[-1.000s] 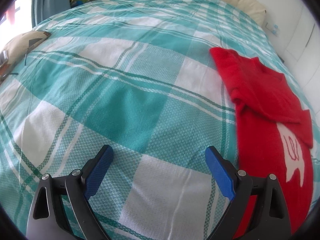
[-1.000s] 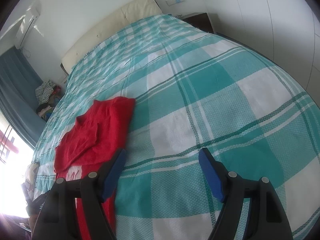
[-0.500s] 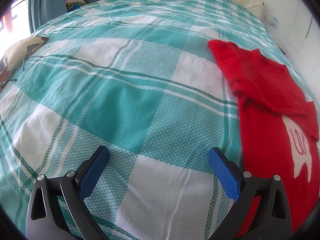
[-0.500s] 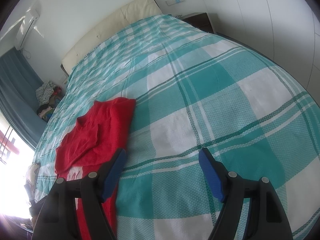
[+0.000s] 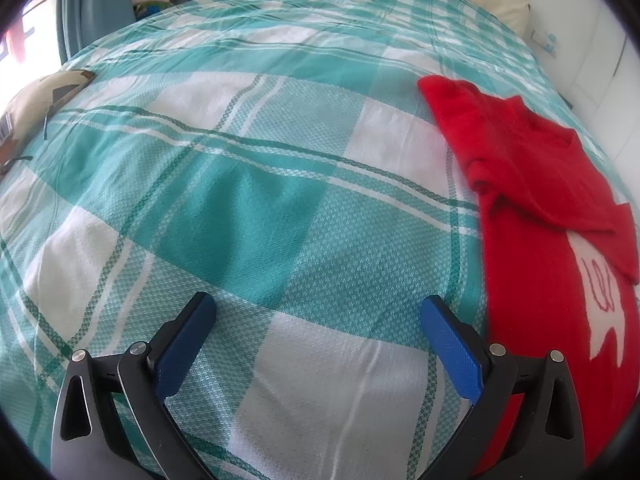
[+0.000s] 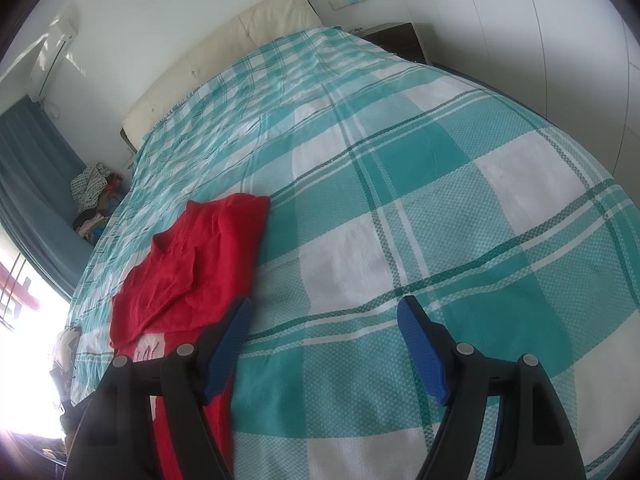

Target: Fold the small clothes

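Left view only: white motif (image 5: 600,300) on red top (image 5: 532,184).

Bed (image 6: 400,200) covered by teal-and-white plaid sheet (image 5: 248,208). Cream headboard (image 6: 240,48) at far end, dark nightstand (image 6: 396,38) far right. Blue curtain (image 6: 28,184) on left, clothes pile (image 6: 92,200) beside it. AC unit (image 6: 54,56) on far wall.

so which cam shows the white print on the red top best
The left wrist view. There the white print on the red top lies open to view, red mark included. In the right wrist view only a sliver of the print peeks out, above the gripper's arm and below the folded part of the top.
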Available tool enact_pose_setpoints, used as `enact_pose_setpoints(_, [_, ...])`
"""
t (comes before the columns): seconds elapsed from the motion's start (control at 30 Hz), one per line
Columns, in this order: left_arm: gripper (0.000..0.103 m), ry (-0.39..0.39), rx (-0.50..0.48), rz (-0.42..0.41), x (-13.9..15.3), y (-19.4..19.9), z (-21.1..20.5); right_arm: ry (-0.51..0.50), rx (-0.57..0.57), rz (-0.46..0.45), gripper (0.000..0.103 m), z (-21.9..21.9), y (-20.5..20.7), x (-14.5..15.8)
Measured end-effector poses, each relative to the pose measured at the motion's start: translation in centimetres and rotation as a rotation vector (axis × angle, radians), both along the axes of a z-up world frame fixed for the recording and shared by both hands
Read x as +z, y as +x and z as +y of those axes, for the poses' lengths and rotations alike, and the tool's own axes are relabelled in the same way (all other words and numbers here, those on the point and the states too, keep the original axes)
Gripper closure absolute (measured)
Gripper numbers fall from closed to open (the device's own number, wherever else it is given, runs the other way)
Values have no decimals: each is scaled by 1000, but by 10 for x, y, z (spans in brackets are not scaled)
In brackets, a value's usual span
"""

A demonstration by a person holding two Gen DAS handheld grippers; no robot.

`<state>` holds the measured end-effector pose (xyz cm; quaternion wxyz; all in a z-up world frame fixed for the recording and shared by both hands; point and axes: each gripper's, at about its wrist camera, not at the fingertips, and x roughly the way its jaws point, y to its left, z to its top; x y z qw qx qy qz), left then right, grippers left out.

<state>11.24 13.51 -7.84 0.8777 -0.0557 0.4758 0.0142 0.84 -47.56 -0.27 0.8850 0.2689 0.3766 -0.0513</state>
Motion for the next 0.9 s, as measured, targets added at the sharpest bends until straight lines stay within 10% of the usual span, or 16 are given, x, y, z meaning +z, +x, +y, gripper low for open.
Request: enact_pose_setpoints(0.9, [1,9,2,5,-1,2,-1,2,0,1,28,0,1,0])
